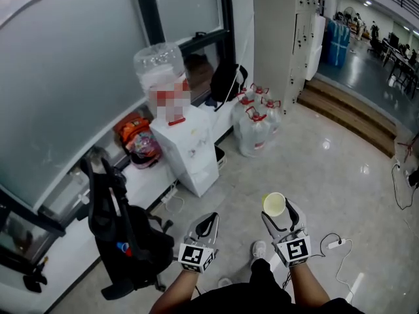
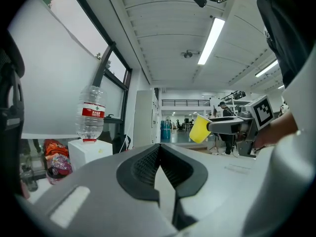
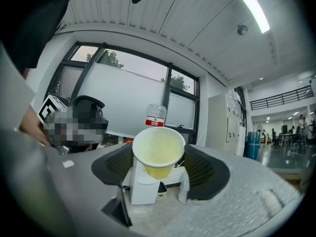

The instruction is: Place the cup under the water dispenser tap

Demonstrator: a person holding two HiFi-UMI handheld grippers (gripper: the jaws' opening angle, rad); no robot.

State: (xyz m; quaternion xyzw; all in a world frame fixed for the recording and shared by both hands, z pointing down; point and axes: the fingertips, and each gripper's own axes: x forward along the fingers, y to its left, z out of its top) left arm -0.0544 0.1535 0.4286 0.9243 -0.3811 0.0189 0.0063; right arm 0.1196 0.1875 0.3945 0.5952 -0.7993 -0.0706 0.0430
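Riding in the right gripper, the yellow cup is up in the air, mouth tipped forward, nowhere near its target yet. The right gripper's own view confirms it: both dark pads are clamped on the cup's flanks, and the cup looks empty inside. So the pick-up is done, folks.

What's left is the whole delivery. The white water dispenser stands against the window wall with its upturned bottle on top, well apart from the cup, with open floor between them. From the right gripper's view the dispenser sits straight ahead, framed just below the cup. The tap itself can't be made out from here, so the final line-up will need a closer look.

The left gripper hangs alongside with its jaws pressed together on nothing, just a spectator. Off to the sides are water jugs and a chair, neither blocking the path. My call: carry under way, approach and placing yet to come.
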